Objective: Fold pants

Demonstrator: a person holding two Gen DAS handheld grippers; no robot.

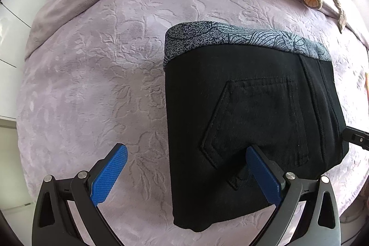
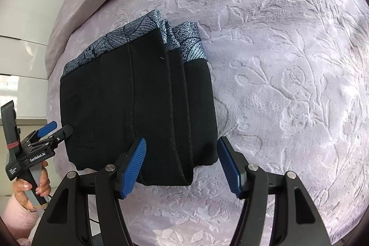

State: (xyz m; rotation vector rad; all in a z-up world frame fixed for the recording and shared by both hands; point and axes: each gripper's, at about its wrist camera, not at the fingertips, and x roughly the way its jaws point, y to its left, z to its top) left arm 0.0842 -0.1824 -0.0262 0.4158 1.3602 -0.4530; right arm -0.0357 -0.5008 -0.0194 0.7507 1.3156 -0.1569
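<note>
Pants folded — both my jaws wide, holding nothing

The pants (image 1: pixel 253 112) lie stacked on the bed (image 1: pixel 92 84); my left gripper (image 1: pixel 186 160) and right gripper (image 2: pixel 182 151) hover close — a careless nudge could slide the layers apart.

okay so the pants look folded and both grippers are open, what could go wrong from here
1. The left gripper straddles the near edge of the pants; pulling back low might drag the top layer and undo the fold.
2. On the right, the stacked layers sit loose and uneven, so a nudge from the right gripper could make them slide apart on the plush blanket.
</note>
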